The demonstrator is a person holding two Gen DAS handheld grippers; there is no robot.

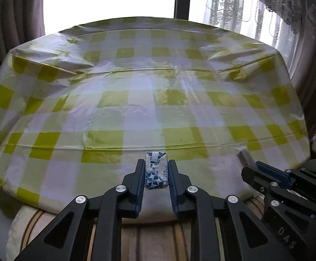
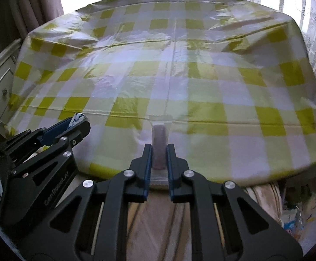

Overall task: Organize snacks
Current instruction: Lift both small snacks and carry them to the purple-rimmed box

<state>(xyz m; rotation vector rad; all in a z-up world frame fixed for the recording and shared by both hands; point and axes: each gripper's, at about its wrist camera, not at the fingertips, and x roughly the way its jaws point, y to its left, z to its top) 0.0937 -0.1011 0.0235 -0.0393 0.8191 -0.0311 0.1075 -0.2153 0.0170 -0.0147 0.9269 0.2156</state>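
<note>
The left claw (image 1: 156, 167) pinches a blue-and-white wrapped snack (image 1: 156, 169) upright between its pads. Beside it, the right claw (image 2: 159, 152) pinches a clear-wrapped brownish snack (image 2: 159, 146). Ahead of and below both claws spreads the yellow-checked counter (image 1: 136, 100).

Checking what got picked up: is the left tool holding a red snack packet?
No, the left tool is closed on a white packet with blue print, clamped between its two fingers.

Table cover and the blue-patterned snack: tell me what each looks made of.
Table cover: thin glossy plastic sheet, probably; it glares and holds sharp creases. Blue-patterned snack in the left gripper: printed wrapper with folded ends, likely plastic film, possibly paper.
</note>
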